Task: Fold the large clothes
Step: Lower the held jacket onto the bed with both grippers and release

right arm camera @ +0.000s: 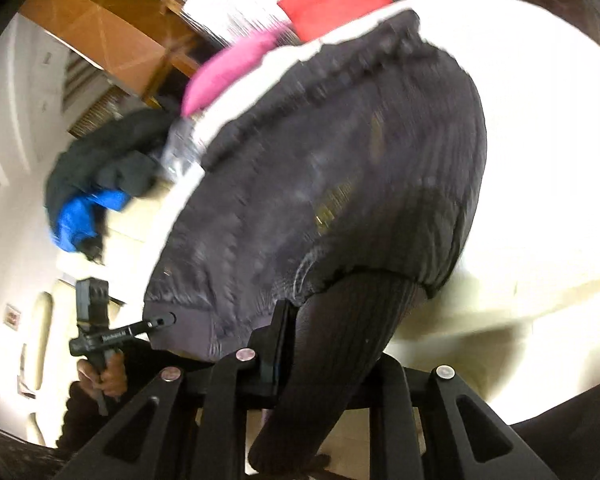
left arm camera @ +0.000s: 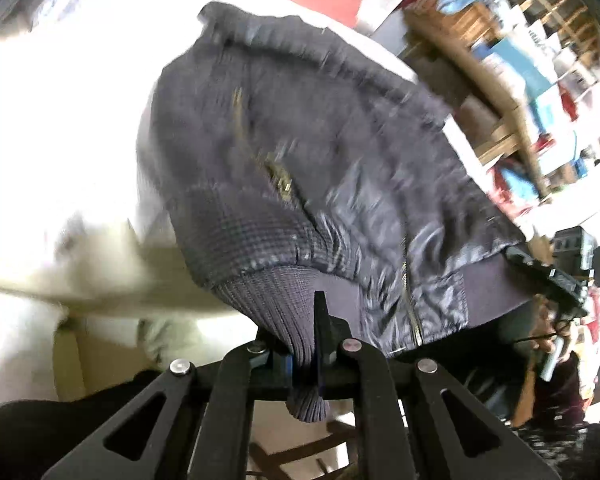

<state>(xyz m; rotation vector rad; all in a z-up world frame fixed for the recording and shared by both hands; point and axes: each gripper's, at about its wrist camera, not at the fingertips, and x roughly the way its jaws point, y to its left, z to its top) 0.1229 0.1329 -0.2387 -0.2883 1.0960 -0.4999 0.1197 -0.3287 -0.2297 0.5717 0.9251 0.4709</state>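
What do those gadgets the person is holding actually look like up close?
Both are matte black. The left gripper and right gripper each have flat angular link bars with triangular cut-outs, joined by round silver pins. A blue strip shows by the left one's fingers. Seen from the right camera, the left gripper has a boxy black top, a pistol-style handle and small white lettering, too blurred to read. The hand gripping it wears a dark sleeve.

From my right wrist camera, the right gripper is clamped on a ribbed cuff of the dark jacket, and the jacket's body spreads away from me over a bright white surface. At lower left I see the left gripper pinching the jacket's hem corner, with the hand gripping its handle below. Beyond the jacket lie a pink item, a red one and a dark bundle with blue fabric.
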